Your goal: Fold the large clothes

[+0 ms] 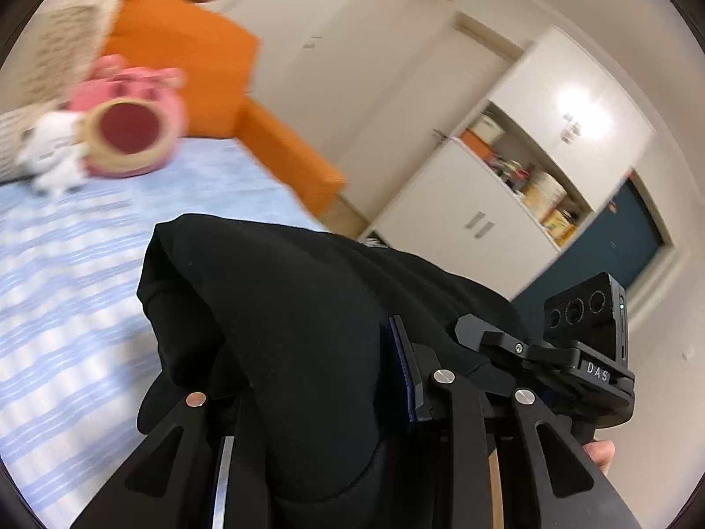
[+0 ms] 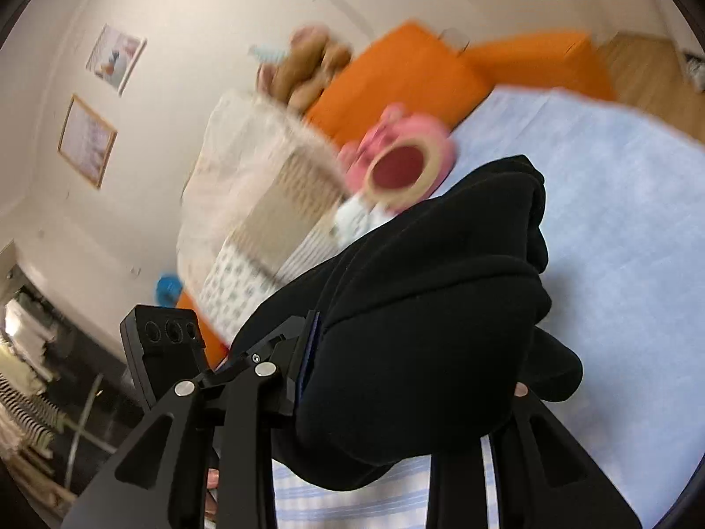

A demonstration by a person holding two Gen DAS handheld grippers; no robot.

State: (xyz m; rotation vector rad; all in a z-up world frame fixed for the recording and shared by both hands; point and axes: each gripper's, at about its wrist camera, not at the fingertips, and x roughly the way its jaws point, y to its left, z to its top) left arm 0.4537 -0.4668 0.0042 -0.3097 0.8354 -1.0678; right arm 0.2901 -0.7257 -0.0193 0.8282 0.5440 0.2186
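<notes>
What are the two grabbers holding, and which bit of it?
Both hold the black garment, bunched between the jaws. Which part of it cannot be told; the cloth is too crumpled.

The only lettering that can be read is "DAS", in pale capitals on the black camera mount point(image 1: 597, 372) just below the small three-lens camera point(image 1: 586, 322) in the left wrist view. The wall pictures point(image 2: 88, 145) are too blurred to read.

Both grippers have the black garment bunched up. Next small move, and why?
Probably spread the two apart: left gripper and right gripper each pinch the black garment, which hangs bunched above the striped bed sheet, too crumpled to fold.
</notes>
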